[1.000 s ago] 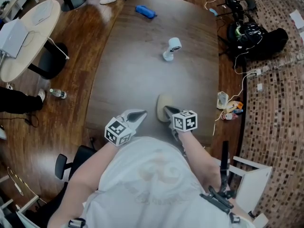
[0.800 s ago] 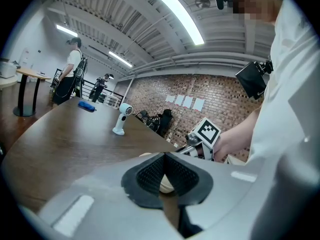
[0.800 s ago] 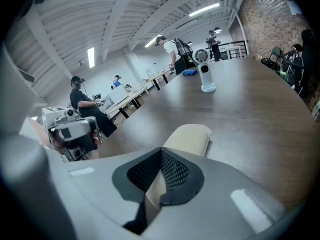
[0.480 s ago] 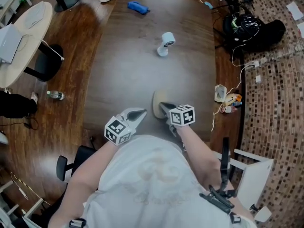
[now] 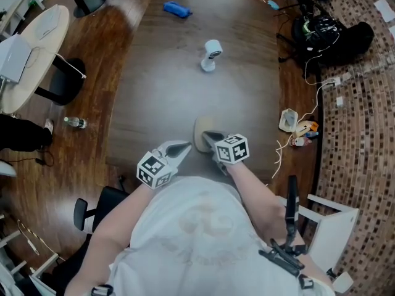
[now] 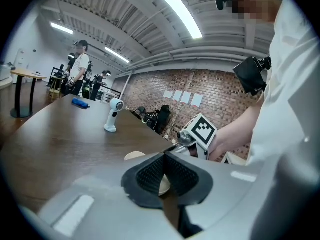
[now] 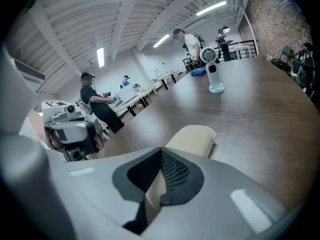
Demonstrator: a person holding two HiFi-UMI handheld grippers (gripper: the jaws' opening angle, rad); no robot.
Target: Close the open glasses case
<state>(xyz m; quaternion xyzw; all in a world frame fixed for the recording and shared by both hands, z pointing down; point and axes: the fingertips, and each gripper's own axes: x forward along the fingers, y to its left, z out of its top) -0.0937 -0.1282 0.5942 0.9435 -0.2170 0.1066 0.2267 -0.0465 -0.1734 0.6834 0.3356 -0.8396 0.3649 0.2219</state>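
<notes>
Glasses case (image 5: 197,128) lay seemingly closed on the surface (image 5: 179,73), right gripper (image 5: 206,135) over it, left gripper (image 5: 186,145) just beside, both jaws pressed together; only release seemed left.

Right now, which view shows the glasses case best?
The right gripper view: the glasses case sits large and central, its edge between the fingers of the right gripper. The head view shows a small beige patch; the left gripper view shows only slivers.

The dark table (image 5: 166,97) bears a beige case (image 5: 199,132) near its edge, a white fan (image 5: 210,55) and, farther off, perhaps a blue pouch (image 5: 176,8).
</notes>
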